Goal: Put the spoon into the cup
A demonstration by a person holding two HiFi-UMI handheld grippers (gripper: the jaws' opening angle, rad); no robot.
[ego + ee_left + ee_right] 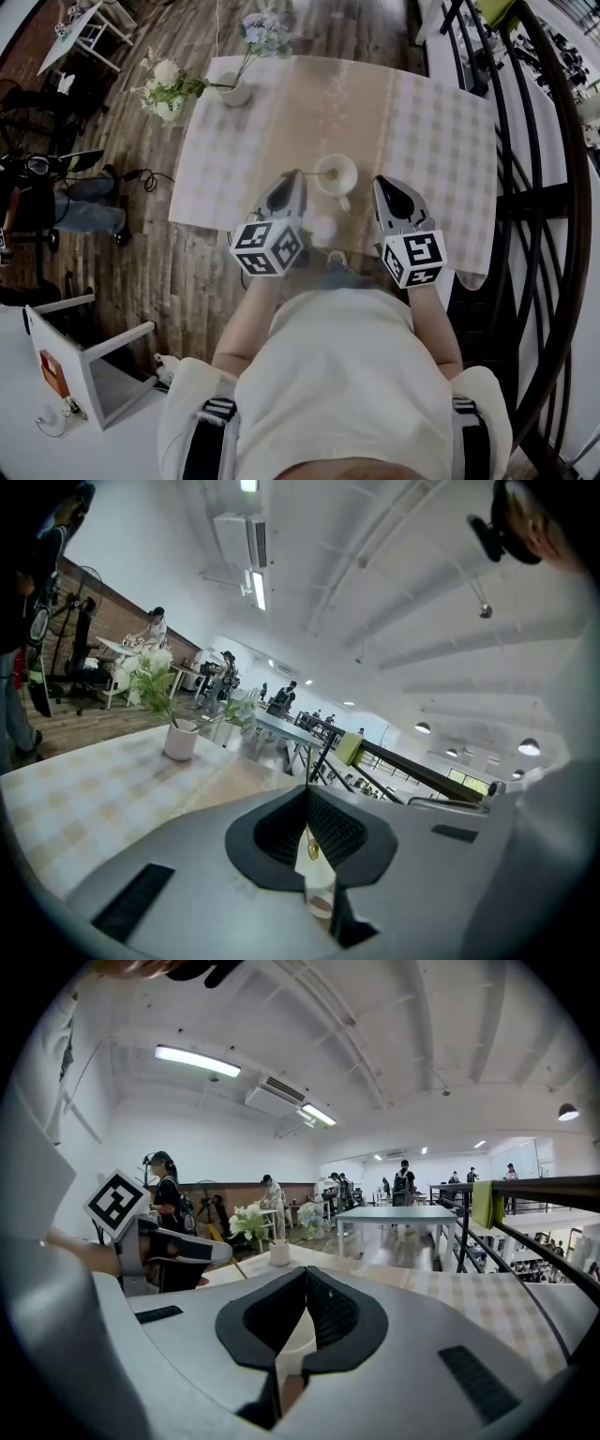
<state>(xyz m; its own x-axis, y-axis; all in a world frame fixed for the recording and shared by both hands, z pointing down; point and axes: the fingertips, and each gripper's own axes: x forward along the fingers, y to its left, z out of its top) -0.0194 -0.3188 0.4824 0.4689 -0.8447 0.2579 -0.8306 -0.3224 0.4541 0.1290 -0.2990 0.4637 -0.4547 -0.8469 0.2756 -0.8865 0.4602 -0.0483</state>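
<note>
One table (441,141) fills most of the head view. It is covered by a pale checked cloth with a plain tan band down the middle, and its near edge is hidden behind my grippers and my own body. To its right a dark curved railing (553,187) is cut off at the top and bottom of the frame. A white open-sided stand (89,361) sits on the floor at lower left, well apart from the table.

A white vase (234,91) stands at the table's far left corner, with white flowers (164,86) leaning out over the edge.

My left gripper (297,178) and right gripper (382,185) hang over the near part of the table, one on either side of the cup (336,174). Neither is seen to touch it, though the left tips are just beside its rim. The right jaws are pressed together with nothing between them, and only a pale surface shows through the gap below the pads.

The cup is white and upright, with its handle pointing toward me. A small dark mark at its mouth is too small to identify.

The left jaws are closed on the spoon (312,848). A thin gold-coloured piece shows in the slit between the pads, and a fine stem continues past the tips. Its bowl cannot be made out in any view.
</note>
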